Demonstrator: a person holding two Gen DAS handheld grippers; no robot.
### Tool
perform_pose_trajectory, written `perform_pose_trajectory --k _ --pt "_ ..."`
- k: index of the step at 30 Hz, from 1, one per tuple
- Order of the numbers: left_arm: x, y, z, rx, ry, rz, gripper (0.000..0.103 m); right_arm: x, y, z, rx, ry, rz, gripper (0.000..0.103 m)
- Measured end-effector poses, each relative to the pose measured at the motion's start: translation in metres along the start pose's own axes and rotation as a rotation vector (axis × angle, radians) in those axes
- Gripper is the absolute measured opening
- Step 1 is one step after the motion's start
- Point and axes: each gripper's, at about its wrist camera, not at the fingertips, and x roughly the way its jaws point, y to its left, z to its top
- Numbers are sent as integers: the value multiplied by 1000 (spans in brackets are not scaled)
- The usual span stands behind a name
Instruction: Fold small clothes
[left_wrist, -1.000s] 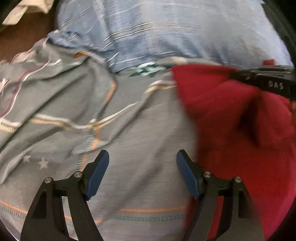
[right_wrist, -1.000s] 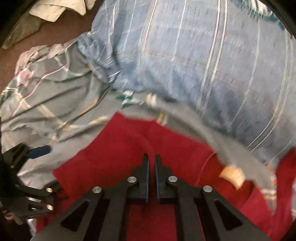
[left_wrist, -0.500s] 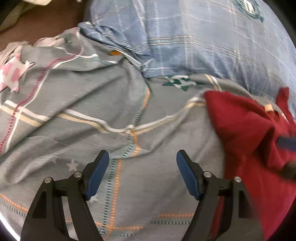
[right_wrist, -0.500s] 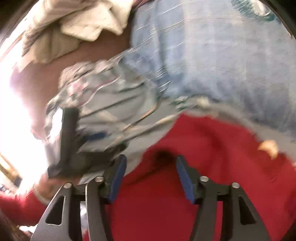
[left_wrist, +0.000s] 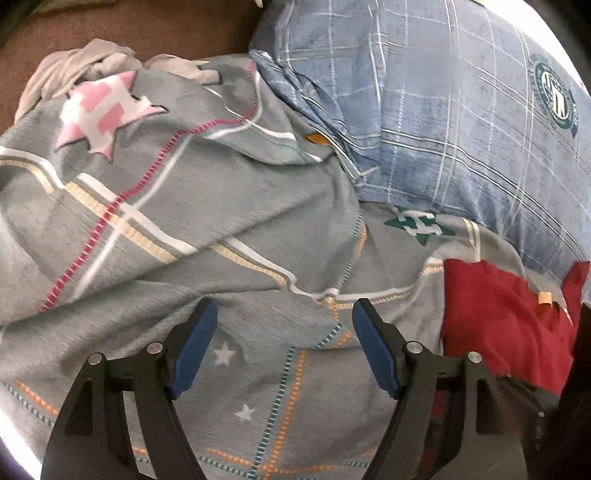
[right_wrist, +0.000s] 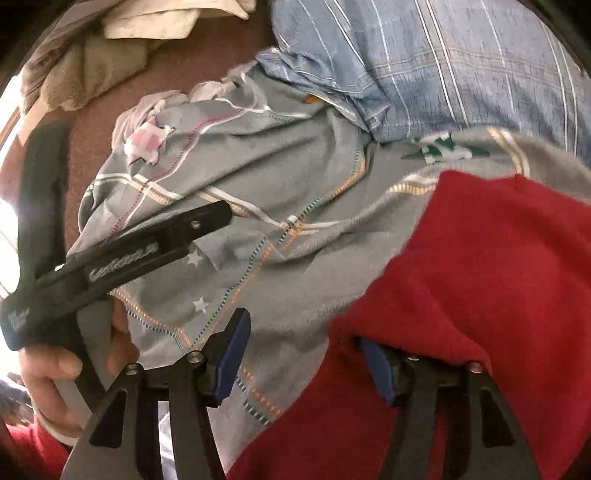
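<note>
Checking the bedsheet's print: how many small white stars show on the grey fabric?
2: one white star between the left gripper's fingers, another white star just below it. Folds may hide more.

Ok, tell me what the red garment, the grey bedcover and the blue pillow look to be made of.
Red garment: soft, matte knit, probably cotton jersey; it lies in rounded, limp folds with no shine.
Grey bedcover: thin woven cloth, likely cotton or a blend; heathered, faintly streaked surface, printed checks and stars, sharp creases.
Blue pillow: similar woven fabric with a mottled, washed look and a printed badge.
</note>
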Motion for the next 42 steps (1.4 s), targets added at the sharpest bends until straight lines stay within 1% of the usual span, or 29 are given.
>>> perform_pose_trajectory --k 3,4,6,7,9,10,11,13,14,16,18,19,20,22,23,24,25,26,27,29,32,34,36,38,39,40,41,42 --pt "0 -15 -3 54 -9 -21 76 -25 3 -2 2 36 -3 61" --pt "-1 -21 -4 69 -14 -37 76 -39 2 -6 0 31 -3 62" --pt "-4 -37 -11 115 -23 -89 76 -75 -4 -17 -12 -13 -56 63" --pt "-4 -43 -13 134 -26 -108 76 -103 -11 -26 -19 -52 -116 63" --pt "-5 -62 -22 190 -15 -179 76 -141 -27 -35 -11 -96 -219 64" --pt "-4 -71 -26 212 -10 -205 76 -167 -44 -40 7 -120 -310 64" --pt "-3 -79 -30 232 -9 -217 76 -184 -59 -43 25 -128 -377 65" --pt "4 -100 -40 305 7 -213 76 -208 -89 -46 62 -108 -494 65" --pt "7 -107 -45 328 13 -204 76 -214 -102 -47 70 -79 -553 65" --pt "12 -115 -51 361 29 -192 76 -217 -128 -54 47 3 -696 64" --pt "21 -121 -57 392 62 -175 78 -216 -142 -63 36 42 -769 59" --pt "23 -120 -57 380 64 -180 79 -215 -150 -70 51 65 -790 55" --pt "23 -118 -59 364 64 -182 82 -218 -155 -77 60 73 -793 50" --pt "26 -114 -58 327 87 -199 84 -222 -154 -86 66 50 -781 50" --pt "27 -112 -58 315 94 -207 84 -225 -152 -90 66 39 -783 44" --pt "29 -111 -58 303 101 -213 84 -227 -150 -91 67 35 -780 26" --pt "28 -110 -59 302 102 -214 84 -227 -151 -93 73 41 -761 17" --pt "28 -111 -59 308 97 -210 84 -225 -151 -94 76 52 -751 10" --pt "26 -112 -60 314 92 -206 84 -227 -150 -95 62 52 -760 6" --pt "22 -112 -60 324 76 -197 84 -229 -138 -91 5 48 -806 6" --pt "16 -111 -57 307 40 -205 84 -244 -124 -76 -13 -41 -817 6" --pt "10 -109 -53 284 12 -230 84 -248 -126 -65 -10 -76 -836 6" --pt "6 -108 -52 281 -4 -244 84 -242 -135 -57 0 -76 -858 6" --pt "2 -108 -52 292 -24 -244 84 -225 -158 -58 23 -32 -913 6" --pt "0 -109 -52 297 -29 -245 84 -220 -166 -60 43 -17 -911 8" --pt "-1 -109 -51 301 -34 -248 84 -217 -175 -64 78 -4 -893 11" --pt "-5 -109 -51 303 -47 -258 84 -218 -178 -67 103 -12 -892 18" --pt "-7 -109 -51 303 -54 -265 84 -224 -176 -69 115 -35 -902 29"
